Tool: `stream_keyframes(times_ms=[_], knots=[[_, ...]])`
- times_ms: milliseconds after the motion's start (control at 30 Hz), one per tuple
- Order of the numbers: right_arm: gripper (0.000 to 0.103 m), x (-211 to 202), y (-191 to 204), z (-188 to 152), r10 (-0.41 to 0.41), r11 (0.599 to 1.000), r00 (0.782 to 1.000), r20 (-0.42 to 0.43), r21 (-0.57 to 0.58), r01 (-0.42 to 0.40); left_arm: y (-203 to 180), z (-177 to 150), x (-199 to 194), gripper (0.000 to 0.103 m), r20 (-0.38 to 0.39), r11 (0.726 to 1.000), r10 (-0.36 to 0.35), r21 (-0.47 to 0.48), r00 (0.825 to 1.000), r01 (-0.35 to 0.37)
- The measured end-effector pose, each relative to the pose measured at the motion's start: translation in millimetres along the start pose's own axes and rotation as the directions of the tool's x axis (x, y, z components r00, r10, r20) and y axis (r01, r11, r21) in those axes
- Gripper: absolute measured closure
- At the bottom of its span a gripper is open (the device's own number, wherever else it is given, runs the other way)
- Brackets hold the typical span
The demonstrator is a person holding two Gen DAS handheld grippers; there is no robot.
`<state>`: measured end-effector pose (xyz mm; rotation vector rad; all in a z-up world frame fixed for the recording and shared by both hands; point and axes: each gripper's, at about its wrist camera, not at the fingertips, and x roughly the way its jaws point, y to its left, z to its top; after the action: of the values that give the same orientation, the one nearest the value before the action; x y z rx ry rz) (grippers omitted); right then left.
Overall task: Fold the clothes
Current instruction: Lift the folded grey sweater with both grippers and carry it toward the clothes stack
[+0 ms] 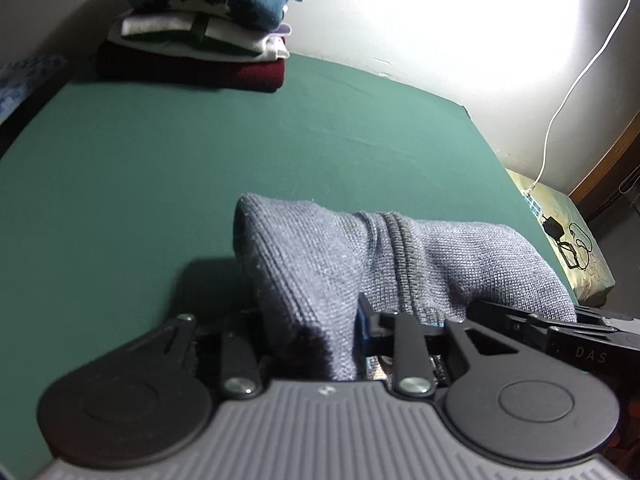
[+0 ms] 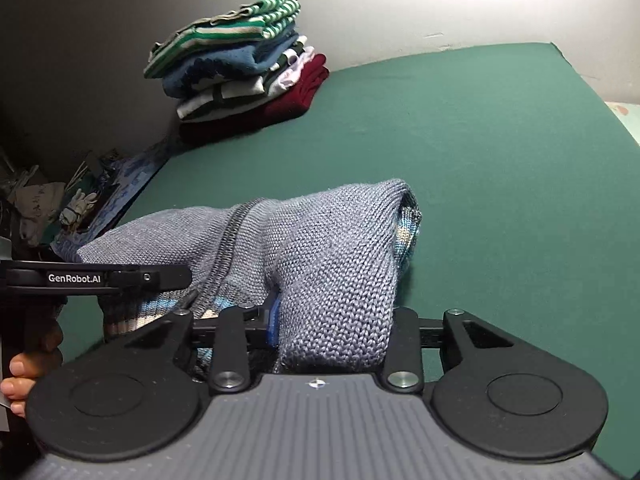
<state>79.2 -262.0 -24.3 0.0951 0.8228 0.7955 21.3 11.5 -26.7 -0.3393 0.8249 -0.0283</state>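
Green bed (image 2: 460,128), white wall (image 1: 440,20) behind. Stack of folded clothes (image 2: 240,72) at the far left corner. Left gripper (image 2: 168,280), marked "GenRobot.AI", and right gripper (image 2: 332,332): jaws each clamped on the grey sweater (image 2: 320,248), lifted above the bed.

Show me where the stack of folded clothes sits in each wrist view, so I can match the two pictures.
Left wrist view: stack of folded clothes at the top left, cut off by the top edge, on the far part of the green surface.
Right wrist view: stack upper left of centre, whole, against the wall.
Shared landmark: the grey knit sweater, bunched up in front of both cameras.
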Motion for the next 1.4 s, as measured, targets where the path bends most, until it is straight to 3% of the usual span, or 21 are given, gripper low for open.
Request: stream_keyframes(times_ms=[300,533,833,1400], knots=[[0.067,-9.0,9.5,6.3,0.032,0.999,0.999,0.039,-0.028,-0.031,-4.9,2.9,-15.8,0.077,0.05,1.0,0.013,0.01,0.999,-0.014],[0.067,-17.9,31.6,16.7,0.022,0.999,0.996,0.082,-0.036,-0.019,3.6,21.7,-37.6,0.077,0.079,0.998,-0.021,0.054,0.997,0.016],[0.067,-16.9,68.1,46.1,0.008,0.997,0.988,0.157,-0.073,0.003,11.6,72.7,-56.1,0.077,0.084,0.985,0.042,0.166,0.996,-0.055],[0.068,-1.5,120.5,108.0,-0.007,0.999,0.978,0.207,-0.04,0.016,33.6,139.2,-68.7,0.078,0.135,0.955,0.124,0.252,0.983,-0.155]])
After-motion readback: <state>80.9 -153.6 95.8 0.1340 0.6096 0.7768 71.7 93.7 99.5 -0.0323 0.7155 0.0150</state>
